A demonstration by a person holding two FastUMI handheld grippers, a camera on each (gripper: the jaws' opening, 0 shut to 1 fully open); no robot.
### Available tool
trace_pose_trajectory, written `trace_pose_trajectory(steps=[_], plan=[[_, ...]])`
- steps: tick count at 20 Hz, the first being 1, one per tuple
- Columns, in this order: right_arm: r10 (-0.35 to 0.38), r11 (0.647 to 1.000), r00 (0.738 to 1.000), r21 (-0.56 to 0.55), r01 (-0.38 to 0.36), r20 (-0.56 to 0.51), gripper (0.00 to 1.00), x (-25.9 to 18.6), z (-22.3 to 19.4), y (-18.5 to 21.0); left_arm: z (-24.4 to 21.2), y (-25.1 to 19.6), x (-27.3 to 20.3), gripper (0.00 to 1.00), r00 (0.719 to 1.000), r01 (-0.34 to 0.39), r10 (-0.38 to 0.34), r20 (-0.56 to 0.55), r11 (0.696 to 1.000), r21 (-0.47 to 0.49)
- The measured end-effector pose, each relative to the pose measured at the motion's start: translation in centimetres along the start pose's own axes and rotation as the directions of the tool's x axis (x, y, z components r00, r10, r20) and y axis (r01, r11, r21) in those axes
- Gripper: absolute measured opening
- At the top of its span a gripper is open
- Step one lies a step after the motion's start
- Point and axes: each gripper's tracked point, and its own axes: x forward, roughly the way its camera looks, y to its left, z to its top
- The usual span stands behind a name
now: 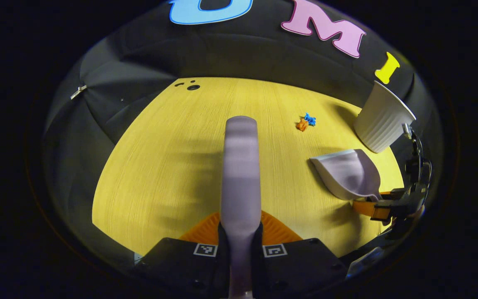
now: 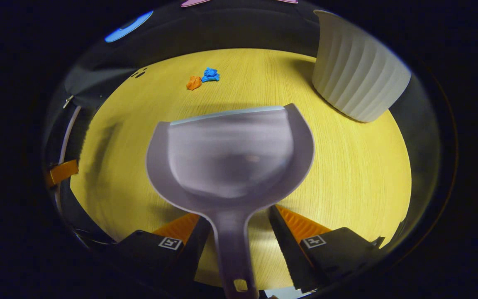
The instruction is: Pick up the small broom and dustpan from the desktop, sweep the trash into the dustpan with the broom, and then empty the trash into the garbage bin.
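A lilac small broom (image 1: 241,166) points forward over the yellow desktop (image 1: 160,166), and my left gripper (image 1: 241,226) is shut on its lower part. The matching dustpan (image 2: 228,153) lies ahead of my right gripper (image 2: 239,214), mouth towards the trash. Its handle (image 2: 232,245) runs back between the fingers: one finger is against it and a strip of table shows beside the other. An orange scrap (image 2: 193,82) and a blue scrap (image 2: 210,74) lie together beyond the pan. From the left gripper view, the dustpan (image 1: 349,172) and right gripper (image 1: 388,205) are at the right.
A white ribbed garbage bin (image 2: 357,70) stands at the desktop's far right, close to the dustpan, also seen as the bin (image 1: 382,118). Small dark holes (image 1: 192,86) mark the far left corner. Black cloth walls surround the desktop.
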Motion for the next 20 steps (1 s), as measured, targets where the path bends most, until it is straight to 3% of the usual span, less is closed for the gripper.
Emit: trace_pose_trajectory(steps=[3, 6, 8, 10, 11, 12, 13, 15, 20], plan=[[-0.012, 0.998, 1.000, -0.058, 0.012, 0.004, 0.79, 0.1, 0.4, -0.2, 2.4, -0.8, 1.8, 0.25, 1.000, 0.012, -0.012, -0.003, 1.000, 0.028], [0.004, 0.998, 1.000, -0.066, -0.004, 0.005, 0.51, 0.6, 0.6, 0.1, 4.9, -2.1, 4.2, 0.25, 0.999, 0.029, -0.027, -0.028, 0.995, 0.099], [0.033, 0.997, 0.999, -0.075, -0.033, -0.002, 0.39, 0.6, 0.7, 0.2, 6.4, -3.2, 5.8, 0.25, 0.999, 0.045, -0.040, -0.036, 0.987, 0.155], [0.081, 0.991, 0.996, -0.101, -0.083, -0.025, 0.43, 0.4, 0.7, 0.2, 7.7, -4.5, 7.5, 0.27, 0.997, 0.064, -0.055, -0.051, 0.979, 0.195], [0.108, 0.989, 0.993, -0.097, -0.111, -0.038, 0.37, 0.4, 0.7, 0.2, 8.4, -5.1, 8.5, 0.25, 0.996, 0.076, -0.064, -0.062, 0.975, 0.209], [0.128, 0.987, 0.991, -0.094, -0.132, -0.049, 0.42, 0.3, 0.8, -0.1, 9.1, -5.7, 9.5, 0.25, 0.994, 0.087, -0.071, -0.077, 0.971, 0.221], [0.138, 0.984, 0.989, -0.111, -0.142, -0.047, 0.37, 0.2, 1.2, -0.4, 9.7, -6.3, 10.6, 0.25, 0.993, 0.098, -0.080, -0.088, 0.967, 0.235], [0.140, 0.973, 0.989, -0.178, -0.146, -0.044, 0.37, 0.0, 1.9, -1.6, 11.3, -7.1, 12.6, 0.25, 0.991, 0.110, -0.085, -0.099, 0.951, 0.289], [0.125, 0.953, 0.992, -0.276, -0.128, -0.029, 0.37, -0.5, 3.8, -3.3, 15.4, -8.7, 17.1, 0.25, 0.989, 0.133, -0.085, -0.124, 0.874, 0.467]])
